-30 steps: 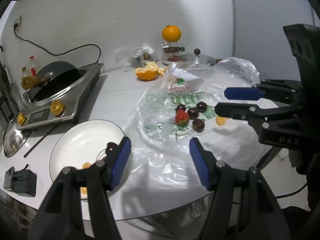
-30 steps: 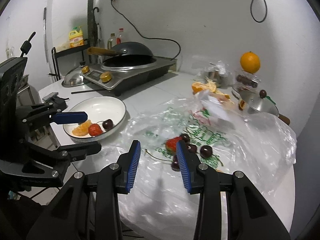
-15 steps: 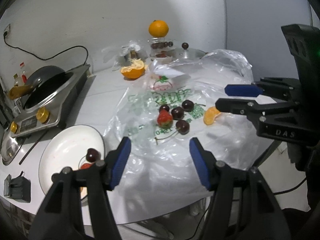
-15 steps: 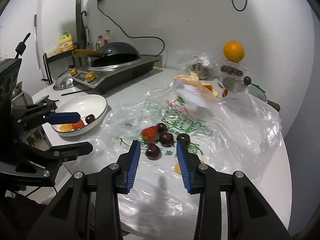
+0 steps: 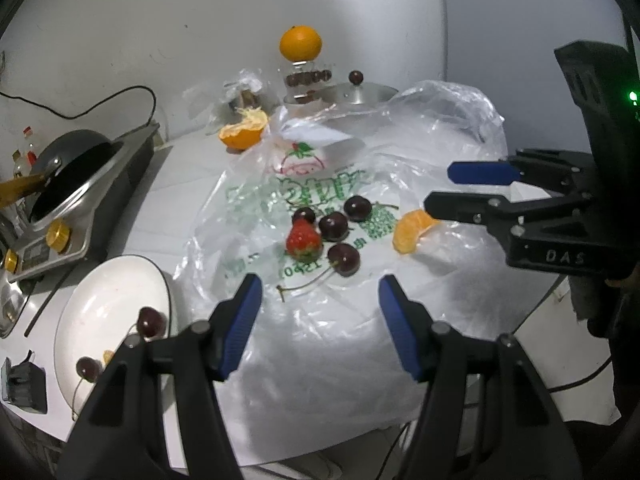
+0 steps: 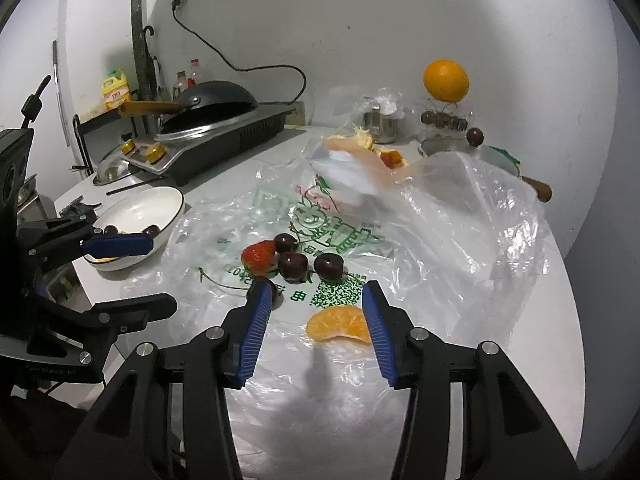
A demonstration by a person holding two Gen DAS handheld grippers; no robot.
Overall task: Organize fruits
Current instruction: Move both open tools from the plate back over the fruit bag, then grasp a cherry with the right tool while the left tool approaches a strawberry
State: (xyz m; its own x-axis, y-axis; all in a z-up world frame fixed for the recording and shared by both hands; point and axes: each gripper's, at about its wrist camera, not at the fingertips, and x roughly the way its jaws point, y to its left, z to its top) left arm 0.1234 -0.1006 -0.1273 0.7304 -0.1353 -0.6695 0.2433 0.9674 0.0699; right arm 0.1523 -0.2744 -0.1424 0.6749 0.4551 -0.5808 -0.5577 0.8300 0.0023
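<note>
A red strawberry [image 5: 303, 241] [image 6: 260, 257], several dark cherries [image 5: 333, 225] [image 6: 293, 266] and an orange segment [image 5: 412, 230] [image 6: 340, 323] lie on a clear plastic bag [image 5: 320, 320] [image 6: 440, 240]. A white bowl [image 5: 100, 300] [image 6: 168, 204] at the left holds cherries [image 5: 151, 321] and a bit of orange. My left gripper [image 5: 320, 320] is open and empty, short of the strawberry. My right gripper [image 6: 316, 326] is open, its fingers either side of the orange segment, not touching it. It also shows in the left wrist view [image 5: 452, 186].
An induction cooker with a black wok [image 5: 68, 184] [image 6: 216, 120] stands at the left. At the back are a whole orange [image 5: 300, 43] [image 6: 445, 80] on a jar, a half-peeled orange [image 5: 242, 134], a pot lid [image 5: 360, 90] and a crumpled bag. The table edge is close in front.
Both grippers have swung right, away from the bowl and over the bag. The right gripper has opened wider and come down around the orange segment.
</note>
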